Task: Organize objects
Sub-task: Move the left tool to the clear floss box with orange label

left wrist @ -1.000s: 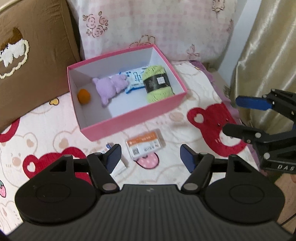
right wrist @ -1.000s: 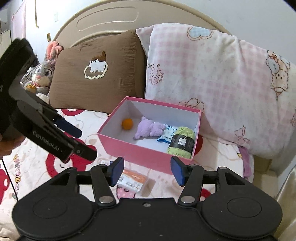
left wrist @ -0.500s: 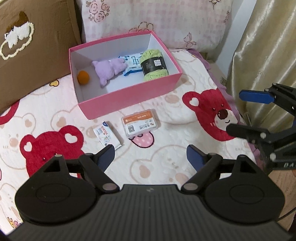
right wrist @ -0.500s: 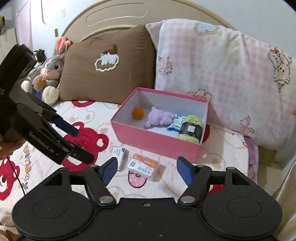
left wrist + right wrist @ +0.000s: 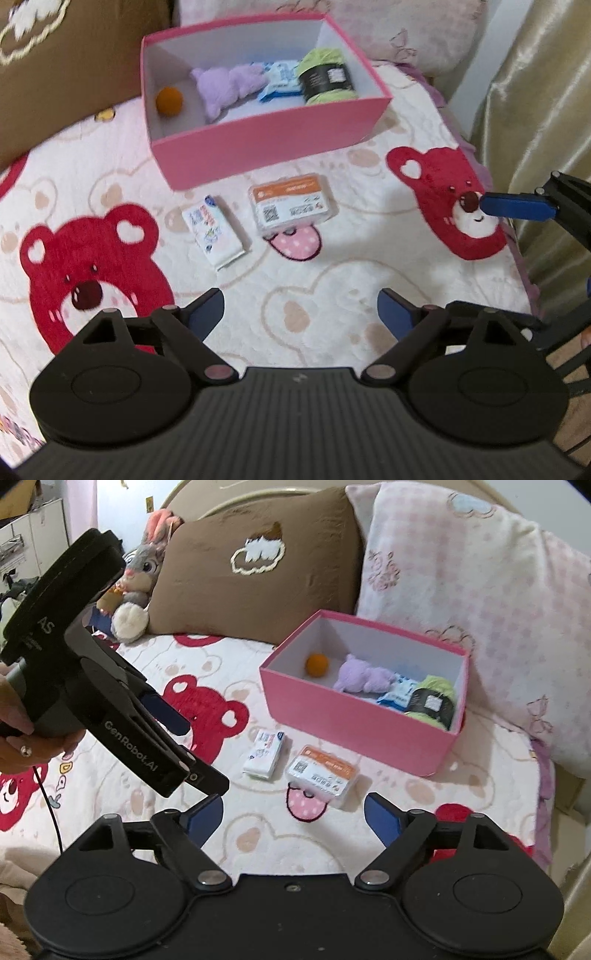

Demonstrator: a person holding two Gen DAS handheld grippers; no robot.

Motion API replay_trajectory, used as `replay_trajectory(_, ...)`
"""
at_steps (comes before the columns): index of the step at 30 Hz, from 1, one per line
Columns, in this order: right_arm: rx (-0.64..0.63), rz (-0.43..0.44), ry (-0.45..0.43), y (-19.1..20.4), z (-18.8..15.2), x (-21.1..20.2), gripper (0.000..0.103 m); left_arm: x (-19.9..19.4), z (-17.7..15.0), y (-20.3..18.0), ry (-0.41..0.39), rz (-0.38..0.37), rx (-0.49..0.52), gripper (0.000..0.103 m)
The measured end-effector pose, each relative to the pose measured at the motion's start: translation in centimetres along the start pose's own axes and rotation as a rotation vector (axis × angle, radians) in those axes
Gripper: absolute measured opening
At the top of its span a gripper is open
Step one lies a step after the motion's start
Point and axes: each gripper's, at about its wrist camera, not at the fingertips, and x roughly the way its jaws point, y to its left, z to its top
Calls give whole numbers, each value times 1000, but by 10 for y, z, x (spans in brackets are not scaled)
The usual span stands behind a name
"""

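Box (image 5: 266, 144) far, already holds yarn, plush, ball. Pack (image 5: 216, 230) and case (image 5: 291, 203) lie near it, unsorted. Left gripper (image 5: 301, 312), right gripper (image 5: 293, 812) just spreading wide, empty, readying pickups.

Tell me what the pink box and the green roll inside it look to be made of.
Pink box: likely cardboard, with a matte pink outside, a plain white inside, thin stiff walls and crisp straight edges.
Green roll: looks like yarn, soft and fuzzy with wound strands, wrapped in a dark band, probably paper.
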Motion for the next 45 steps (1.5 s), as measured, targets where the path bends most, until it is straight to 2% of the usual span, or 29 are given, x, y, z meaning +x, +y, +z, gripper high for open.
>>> replay_trajectory(3, -9, 11, -5, 0, -7, 20, 90, 14, -6, 10, -17, -2, -36, 94)
replay_trajectory(8, -25, 0, -17, -5, -25, 61, 90, 37, -16, 26, -101, -2, -97, 96)
replay_trajectory(10, -41, -9, -29, -6, -31, 75, 90, 46, -17, 27, -137, 29, -94, 96)
replay_trajectory(16, -131, -69, -90, -13, -40, 114, 90, 73, -15, 29, -230, 9, -108, 95)
replay_trajectory(19, -141, -76, -102, -16, -43, 133, 90, 87, -12, 30, -251, 32, -109, 95)
replay_trajectory(22, -151, -103, -109, -17, -46, 150, 90, 102, -11, 35, -263, 22, -120, 95)
replay_trajectory(27, -59, -72, -106, -27, -49, 169, 90, 116, -11, 34, -331, 14, -54, 94)
replay_trajectory(33, -25, -52, -98, -27, -52, 181, 90, 133, -6, 24, -316, 27, 19, 93)
replay_trajectory(36, -21, -88, -90, -24, -52, 191, 90, 145, 1, 28, -271, -24, -44, 93)
replay_trajectory(40, -5, -99, -87, -23, -52, 200, 90, 148, 4, 35, -320, -107, -97, 92)
replay_trajectory(42, -12, -92, -88, -22, -52, 200, 90, 155, 6, 41, -307, -147, -154, 86)
replay_trajectory(43, -16, -87, -88, -22, -53, 199, 90, 159, 6, 43, -288, -167, -182, 73)
replay_trajectory(45, -23, -69, -92, -23, -54, 195, 90, 164, 3, 44, -280, -180, -220, 70)
